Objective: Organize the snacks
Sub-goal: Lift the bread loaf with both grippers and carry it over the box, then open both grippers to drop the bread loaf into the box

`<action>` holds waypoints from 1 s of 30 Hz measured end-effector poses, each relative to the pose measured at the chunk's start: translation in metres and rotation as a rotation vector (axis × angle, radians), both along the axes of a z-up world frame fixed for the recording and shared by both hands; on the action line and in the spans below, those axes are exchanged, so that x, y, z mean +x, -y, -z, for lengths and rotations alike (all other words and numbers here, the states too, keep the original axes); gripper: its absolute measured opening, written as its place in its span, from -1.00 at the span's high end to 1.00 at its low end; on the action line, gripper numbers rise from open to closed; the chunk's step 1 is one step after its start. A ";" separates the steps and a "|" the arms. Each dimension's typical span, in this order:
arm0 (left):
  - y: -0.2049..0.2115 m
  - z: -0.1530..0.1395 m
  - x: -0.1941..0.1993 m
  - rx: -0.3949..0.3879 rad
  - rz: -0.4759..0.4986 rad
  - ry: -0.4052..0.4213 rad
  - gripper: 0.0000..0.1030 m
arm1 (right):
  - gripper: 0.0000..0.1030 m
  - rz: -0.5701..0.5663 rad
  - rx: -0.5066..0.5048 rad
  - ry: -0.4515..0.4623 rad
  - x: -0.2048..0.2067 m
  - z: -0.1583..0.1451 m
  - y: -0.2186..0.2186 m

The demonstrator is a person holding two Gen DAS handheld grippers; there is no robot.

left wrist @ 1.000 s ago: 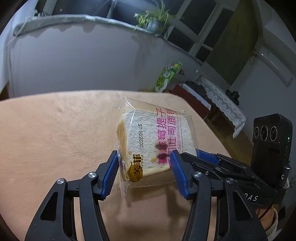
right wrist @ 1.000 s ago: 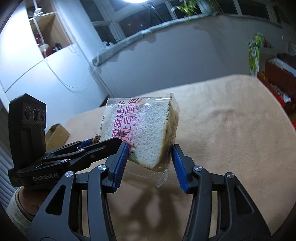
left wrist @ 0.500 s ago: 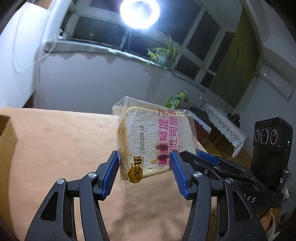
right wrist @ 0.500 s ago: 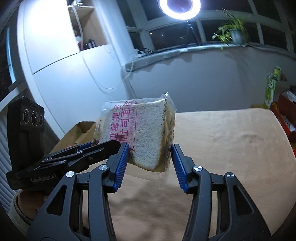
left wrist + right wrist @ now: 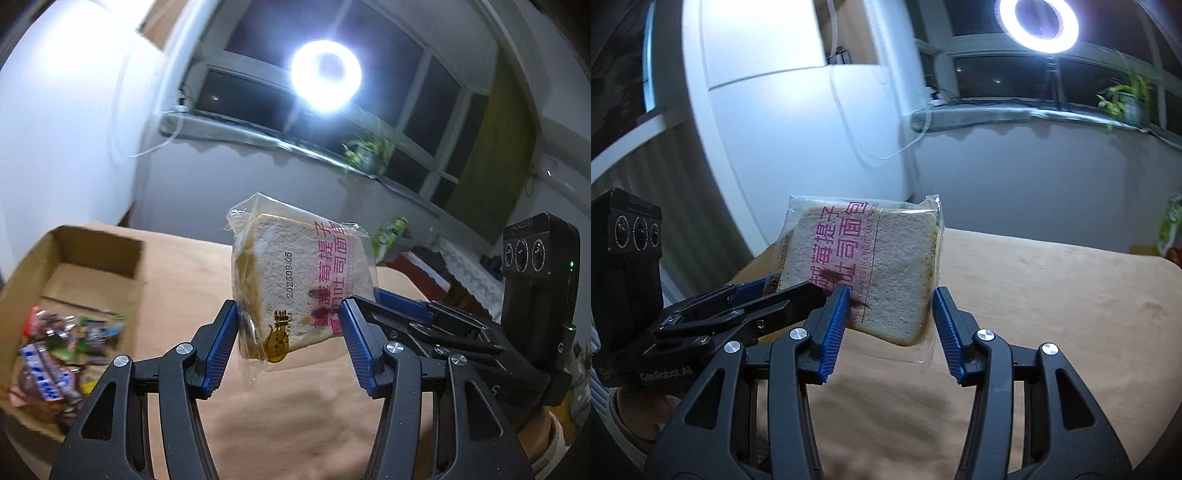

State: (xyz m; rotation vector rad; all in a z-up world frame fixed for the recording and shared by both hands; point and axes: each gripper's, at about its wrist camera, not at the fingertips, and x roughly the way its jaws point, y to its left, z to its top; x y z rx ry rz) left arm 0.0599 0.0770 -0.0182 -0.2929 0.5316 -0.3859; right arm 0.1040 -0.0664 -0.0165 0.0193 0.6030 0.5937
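So both grippers are on the same thing here: a clear plastic-wrapped slice of white toast bread with pink printed lettering (image 5: 299,284), held up in the air above the tan, cloth-covered counter (image 5: 288,424). The left gripper (image 5: 288,339) with its black arms and blue ribbed pads is clamped on the lower end of the packet, the left pad pushing into the crinkly wrapper and the right pad up against the printed face. From the right wrist view, the right gripper (image 5: 890,321) has the same packet (image 5: 871,273) between its blue pads, squeezing the bottom corner of the bread, with the loose wrapper edge hanging down by the right pad. Neither one is released, both are grasping the bread.

You can see each gripper from the other's camera too: the right one reaches in at the right side of the left view, the left one at the left side of the right view.

Over at the near left of the left view sits an open brown cardboard box (image 5: 92,258) on the counter, with a pile of colourful wrapped snacks (image 5: 55,354) inside. The bread is to the right of that box, not over it.

Far background: bright white ring light (image 5: 325,75) in front of dark windows, and a green potted plant (image 5: 365,153) on the sill
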 end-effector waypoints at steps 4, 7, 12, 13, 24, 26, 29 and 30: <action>-0.038 0.005 -0.003 -0.018 -0.069 -0.005 -0.06 | 0.04 -0.070 -0.013 0.007 0.005 -0.001 -0.041; -0.068 0.003 -0.006 -0.031 -0.117 0.000 -0.06 | 0.04 -0.118 -0.017 0.017 0.008 -0.002 -0.072; -0.107 0.004 -0.008 -0.035 -0.181 0.003 -0.06 | 0.04 -0.170 -0.031 0.005 0.019 0.002 -0.117; -0.115 0.004 -0.008 -0.038 -0.191 0.002 -0.06 | 0.04 -0.176 -0.034 0.005 0.021 0.003 -0.124; -0.165 0.012 -0.001 -0.078 -0.232 -0.007 -0.06 | 0.04 -0.190 -0.056 0.005 0.025 0.007 -0.165; -0.168 0.015 0.002 -0.085 -0.225 -0.016 -0.06 | 0.04 -0.180 -0.059 0.002 0.023 0.009 -0.164; -0.172 0.022 0.004 -0.089 -0.210 -0.041 -0.06 | 0.04 -0.159 -0.078 -0.001 0.028 0.020 -0.164; -0.172 0.024 0.007 -0.083 -0.208 -0.053 -0.19 | -0.19 -0.155 -0.123 -0.021 0.032 0.027 -0.168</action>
